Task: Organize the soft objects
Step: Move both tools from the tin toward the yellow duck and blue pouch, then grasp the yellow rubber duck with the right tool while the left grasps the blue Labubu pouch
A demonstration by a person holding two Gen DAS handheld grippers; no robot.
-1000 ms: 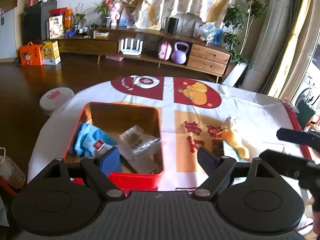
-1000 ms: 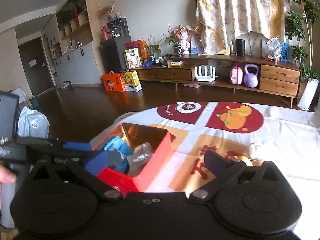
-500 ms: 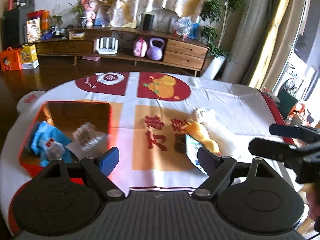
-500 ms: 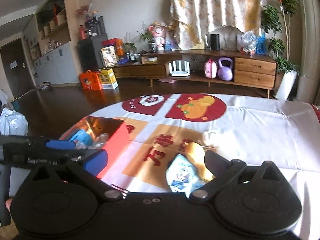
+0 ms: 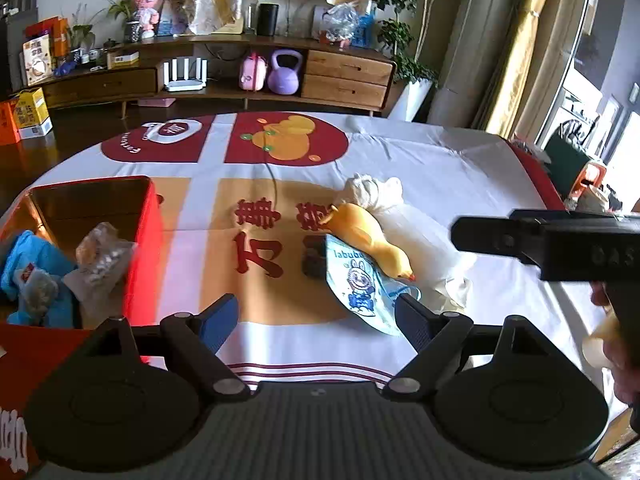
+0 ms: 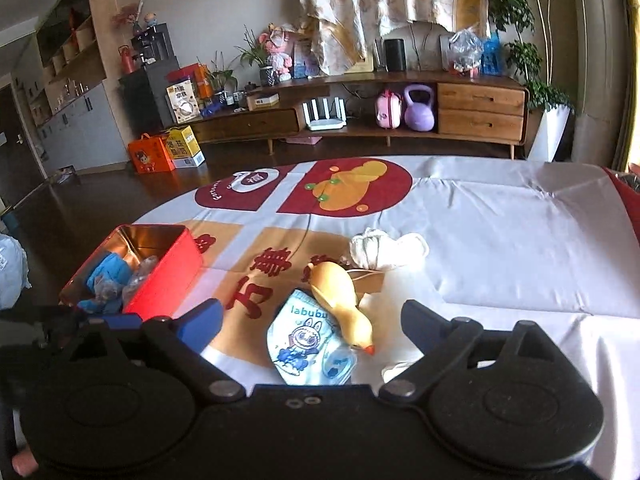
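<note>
Two grippers hang over a cloth-covered table (image 6: 520, 240); in the right wrist view its far edge runs across the middle of the frame with dark floor beyond, and the right half of the cloth lies bare and open; a red tin (image 6: 168, 276) stands near the left edge at middle left, a blue item (image 6: 106, 270) and clear packets inside it. The left gripper (image 5: 316, 316) has its fingers spread wide with nothing between them, only bare cloth at lower centre of its view; the right gripper (image 6: 312, 320) also has its fingers spread, and they have just been closing a little; a blue-and-white pouch (image 6: 300, 340) and the beak end of a yellow duck (image 6: 340, 300) show in the gap, though whether the pads touch either cannot be told. In the left wrist view the pouch (image 5: 360, 280) lies at centre right, overlapping the duck (image 5: 372, 240), with a small dark thing (image 5: 314, 258) just left of it; a white bundle (image 5: 372, 192) sits just beyond the duck's tail, and a white sheet (image 5: 424, 248) lies under the duck to its right. The right gripper's dark body (image 5: 560, 240) juts in from the right edge, beside the pile; the tin (image 5: 140, 248) walls off the left.
</note>
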